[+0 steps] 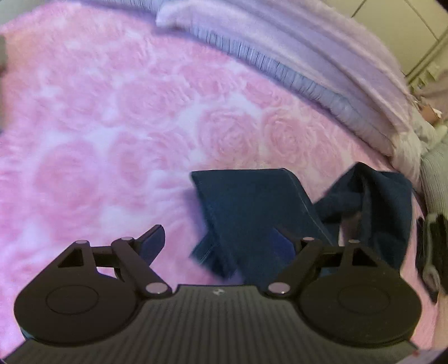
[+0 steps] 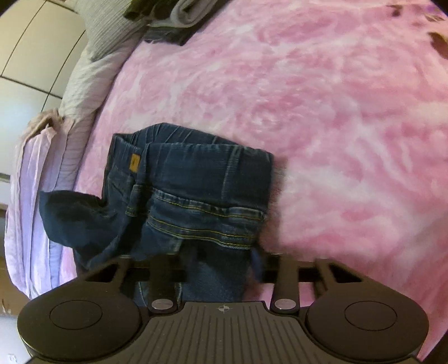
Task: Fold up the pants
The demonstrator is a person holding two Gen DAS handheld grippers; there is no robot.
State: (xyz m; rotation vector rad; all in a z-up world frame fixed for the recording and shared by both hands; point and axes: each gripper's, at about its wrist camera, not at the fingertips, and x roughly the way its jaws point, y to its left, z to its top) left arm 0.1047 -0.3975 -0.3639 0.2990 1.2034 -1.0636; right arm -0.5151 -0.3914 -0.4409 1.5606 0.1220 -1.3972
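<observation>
- Two hand-held grippers work over a pair of dark blue jeans point(image 2: 196, 190) lying bunched on a pink rose-patterned blanket point(image 1: 112, 126).
- Left gripper point(image 1: 221, 240): jaws spread wide and released, gripping nothing; a folded leg of the jeans lies on the blanket below and between them, its hem pointing away from the camera.
- Right gripper point(image 2: 221, 266): jaws drawn in around a fold of denim just under the waistband; motion blur hides the pads, so a firm grasp cannot be confirmed.
- In the right wrist view the jeans sit near the blanket's left edge, waistband and its tan label point(image 2: 135, 163) facing up, one dark leg trailing left toward a lilac sheet point(image 2: 36, 182).
- A lilac frilled pillow point(image 1: 308, 61) lines the far side of the bed in the left wrist view.
- A stack of folded clothes point(image 2: 173, 19) rests at the top of the right wrist view, well apart from the jeans.
</observation>
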